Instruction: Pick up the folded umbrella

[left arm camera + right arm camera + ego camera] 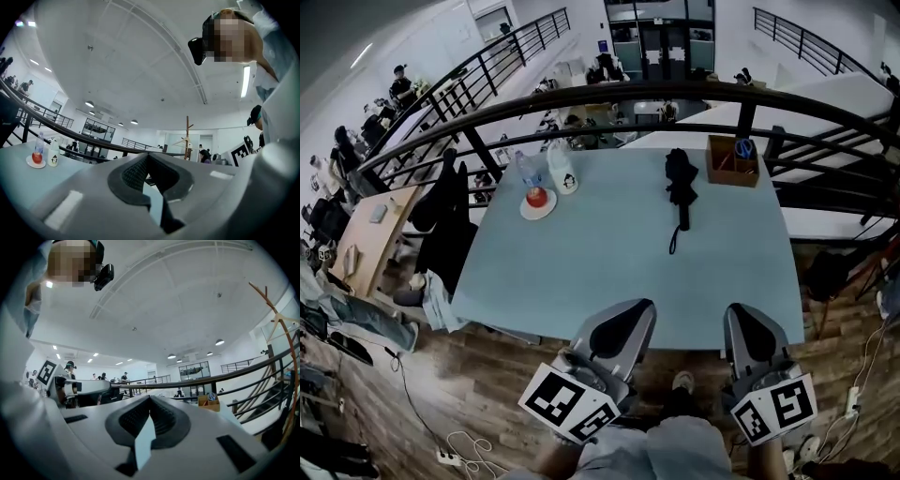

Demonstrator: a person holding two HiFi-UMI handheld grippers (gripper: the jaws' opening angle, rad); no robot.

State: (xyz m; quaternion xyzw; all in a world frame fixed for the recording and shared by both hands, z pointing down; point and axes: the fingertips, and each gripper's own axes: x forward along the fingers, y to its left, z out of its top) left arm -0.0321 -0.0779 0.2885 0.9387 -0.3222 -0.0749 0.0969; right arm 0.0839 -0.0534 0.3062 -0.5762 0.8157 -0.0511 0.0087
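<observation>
The folded black umbrella [680, 185] lies on the far half of the light blue table [609, 262], handle toward me, its strap [674, 240] trailing off the near end. Both grippers hover at the table's near edge, well short of the umbrella. My left gripper [630, 314] is shut with nothing held, its jaws meeting at the tip in the left gripper view [149, 157]. My right gripper [744, 321] sits beside it and also looks shut and empty [150, 399]. Neither gripper view shows the umbrella; the gripper bodies hide the table ahead.
A wooden box [732, 160] with scissors stands right of the umbrella, also seen as the box [208, 401]. At the far left are a plate with a red thing [537, 201], a clear bottle [529, 170] and a white bottle [562, 169]. A black railing [675, 94] runs behind; a chair with dark clothes [445, 220] stands left.
</observation>
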